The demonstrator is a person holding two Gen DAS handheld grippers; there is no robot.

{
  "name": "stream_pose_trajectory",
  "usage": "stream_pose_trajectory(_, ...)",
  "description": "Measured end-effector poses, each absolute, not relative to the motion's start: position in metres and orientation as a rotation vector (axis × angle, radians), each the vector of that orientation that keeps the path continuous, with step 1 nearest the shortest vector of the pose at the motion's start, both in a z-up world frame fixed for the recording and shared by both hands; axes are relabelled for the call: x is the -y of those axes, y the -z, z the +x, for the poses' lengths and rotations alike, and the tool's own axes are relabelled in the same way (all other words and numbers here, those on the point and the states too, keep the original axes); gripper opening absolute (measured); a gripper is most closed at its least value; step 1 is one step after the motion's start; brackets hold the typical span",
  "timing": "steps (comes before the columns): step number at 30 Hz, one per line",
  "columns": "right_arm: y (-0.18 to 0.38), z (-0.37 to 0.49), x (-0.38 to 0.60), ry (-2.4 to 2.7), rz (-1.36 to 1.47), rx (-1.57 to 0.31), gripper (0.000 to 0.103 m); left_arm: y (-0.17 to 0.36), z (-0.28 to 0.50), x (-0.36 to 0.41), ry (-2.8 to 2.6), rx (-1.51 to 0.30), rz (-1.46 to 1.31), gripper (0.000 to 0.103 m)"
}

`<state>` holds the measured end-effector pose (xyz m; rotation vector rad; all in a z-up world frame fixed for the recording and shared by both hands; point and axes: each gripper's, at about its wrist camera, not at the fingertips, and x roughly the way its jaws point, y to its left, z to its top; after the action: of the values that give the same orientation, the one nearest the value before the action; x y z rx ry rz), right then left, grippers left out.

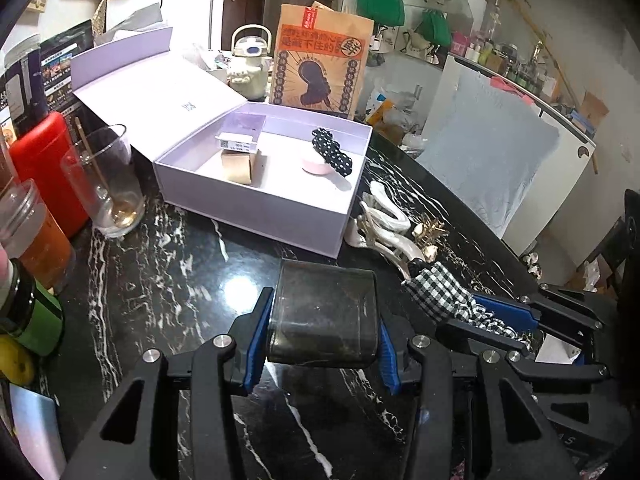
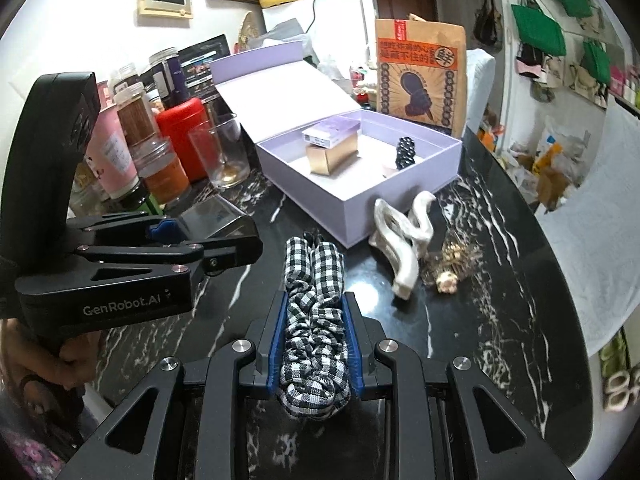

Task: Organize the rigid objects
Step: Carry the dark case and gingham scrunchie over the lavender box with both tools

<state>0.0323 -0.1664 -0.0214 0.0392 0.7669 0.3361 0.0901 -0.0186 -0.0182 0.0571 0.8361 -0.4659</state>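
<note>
My left gripper (image 1: 322, 344) is shut on a dark smoky translucent case (image 1: 325, 312), held above the black marble table; the same case (image 2: 216, 218) shows in the right wrist view. My right gripper (image 2: 316, 344) is shut on a black-and-white checked scrunchie (image 2: 316, 320), also seen at the right as the scrunchie (image 1: 444, 292). Beyond both stands an open lilac box (image 1: 256, 204) holding a gold carton (image 1: 238, 166), a small lilac packet (image 1: 240, 136), a pink round pot (image 1: 314, 165) and a black dotted hair clip (image 1: 332, 152).
White hair claws (image 2: 404, 236) and a gold flower clip (image 2: 452, 264) lie right of the lilac box (image 2: 360, 200). A glass tumbler (image 1: 106, 184), a red canister (image 1: 44, 160) and jars crowd the left. A brown paper bag (image 1: 320, 60) stands behind. The table edge curves at the right.
</note>
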Motion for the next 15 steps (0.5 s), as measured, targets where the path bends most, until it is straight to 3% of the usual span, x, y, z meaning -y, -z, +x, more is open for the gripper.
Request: stream_pose_trajectory(15,0.000,0.070,0.152,-0.416,-0.006,-0.755,0.026,-0.016,0.113,0.008,0.417,-0.754,0.056,0.045)
